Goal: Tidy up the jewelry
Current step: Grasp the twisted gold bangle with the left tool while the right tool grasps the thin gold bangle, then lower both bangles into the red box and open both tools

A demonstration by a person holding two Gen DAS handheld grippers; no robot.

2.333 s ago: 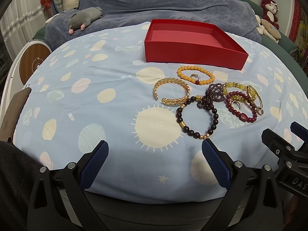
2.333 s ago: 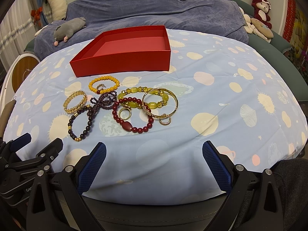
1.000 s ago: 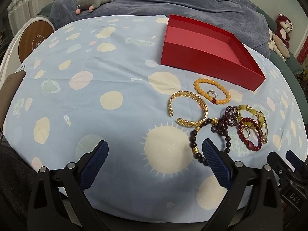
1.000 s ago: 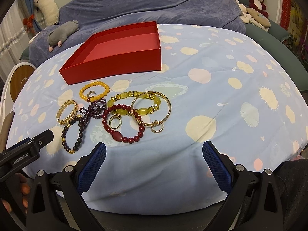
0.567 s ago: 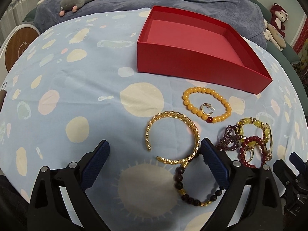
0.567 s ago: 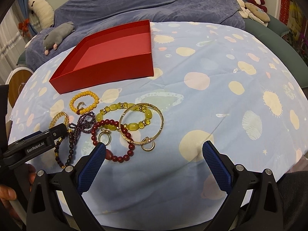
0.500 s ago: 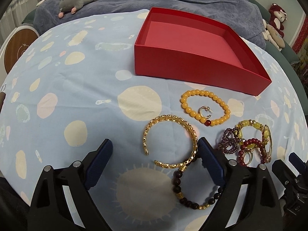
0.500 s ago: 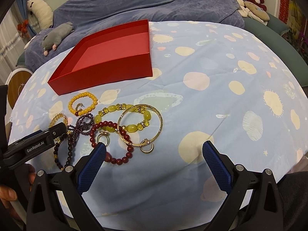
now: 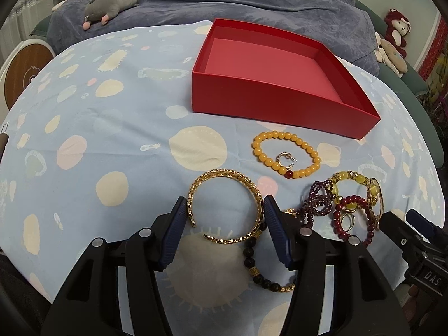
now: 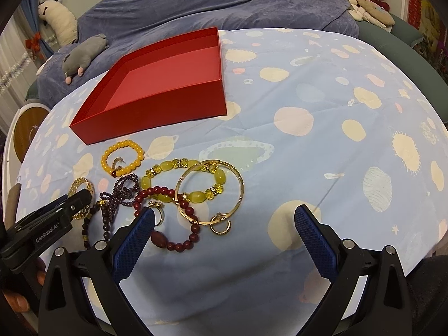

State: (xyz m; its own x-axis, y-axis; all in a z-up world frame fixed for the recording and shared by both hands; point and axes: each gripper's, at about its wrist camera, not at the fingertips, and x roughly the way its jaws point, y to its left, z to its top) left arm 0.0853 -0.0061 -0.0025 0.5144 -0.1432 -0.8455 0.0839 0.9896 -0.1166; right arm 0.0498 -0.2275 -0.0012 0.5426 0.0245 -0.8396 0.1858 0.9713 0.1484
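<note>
An empty red box (image 9: 268, 81) (image 10: 168, 84) stands on the blue spotted cloth. In front of it lies a cluster of jewelry. My left gripper (image 9: 226, 210) straddles the gold chain cuff (image 9: 224, 190), its blue pads at the cuff's two sides; whether they touch it I cannot tell. A dark bead bracelet (image 9: 266, 274) lies under the cuff's edge. An orange bead bracelet (image 9: 285, 154) rings a small earring. My right gripper (image 10: 224, 218) is open over a dark red bead bracelet (image 10: 179, 240), a gold bangle (image 10: 210, 193) and a yellow bead bracelet (image 10: 168, 180).
A purple bead strand (image 10: 123, 190) and small rings lie among the bracelets. A grey plush toy (image 9: 109, 2) rests on the blue blanket behind the cloth. More stuffed toys (image 9: 392, 39) sit at the far right. A round wooden-topped object (image 9: 25, 70) stands left.
My left gripper moved forward and down onto the gold cuff and its jaws narrowed around it. My right gripper moved closer to the jewelry cluster and stayed open.
</note>
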